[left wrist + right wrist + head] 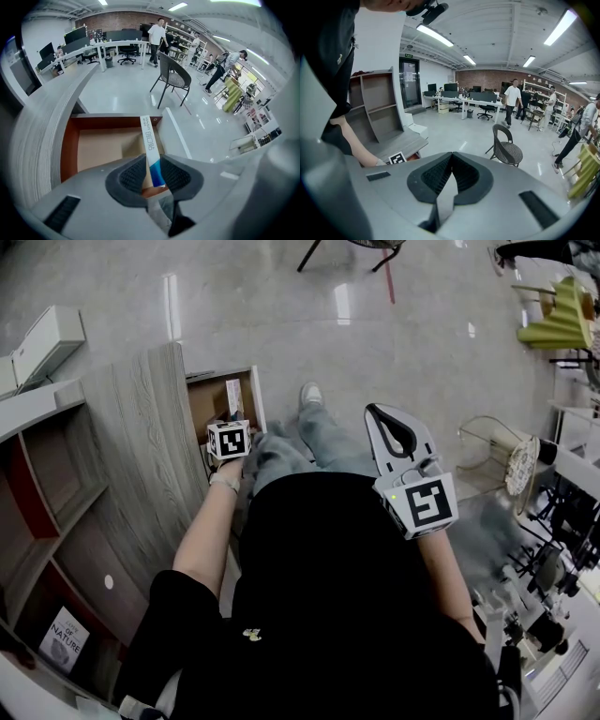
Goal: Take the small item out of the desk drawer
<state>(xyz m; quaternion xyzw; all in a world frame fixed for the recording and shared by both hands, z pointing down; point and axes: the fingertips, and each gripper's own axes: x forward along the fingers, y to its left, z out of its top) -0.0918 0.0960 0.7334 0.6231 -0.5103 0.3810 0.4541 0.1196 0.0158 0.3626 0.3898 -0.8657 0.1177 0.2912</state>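
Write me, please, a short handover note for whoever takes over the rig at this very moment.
Left gripper: closed on the lower end of the slim white-and-blue box, which stands inside the open drawer.
Right gripper: shut, empty, held at the person's right, away from the desk.
Done: drawer open, box gripped.
Left to do: lift the box clear of the drawer.

bright ceiling strip lights [433, 35] glare off the glossy floor [394, 324]; fisheye edges bend and darken
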